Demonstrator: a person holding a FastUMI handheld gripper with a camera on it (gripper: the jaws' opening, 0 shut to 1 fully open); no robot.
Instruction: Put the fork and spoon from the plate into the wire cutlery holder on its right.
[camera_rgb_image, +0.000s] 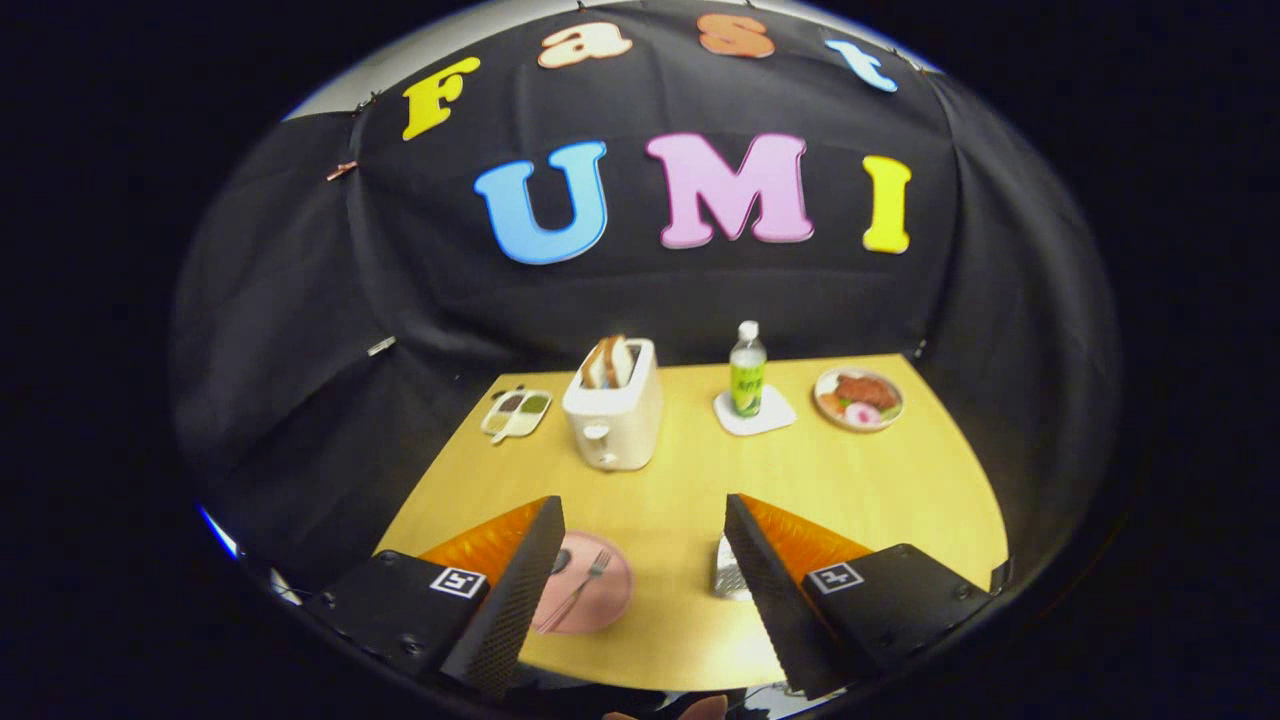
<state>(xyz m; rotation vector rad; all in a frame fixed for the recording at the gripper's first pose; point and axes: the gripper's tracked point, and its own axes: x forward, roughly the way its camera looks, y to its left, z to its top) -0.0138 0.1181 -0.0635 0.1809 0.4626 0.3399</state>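
Your gripper (645, 520) is wide open and high above the table (880, 490); its fingers hold nothing and touch nothing. Below the left finger you see one pink plate (605, 600), with one fork (585, 585) on it and the spoon (560, 562), half hidden by that finger. The wire cutlery holder (728, 580) stands to the right of the plate, partly behind the right finger. Beyond are one toaster (615, 410), one bottle (747, 370) on a coaster (770, 418), one food dish (858, 398) and one small tray (517, 412). The bottle label is too small to read.
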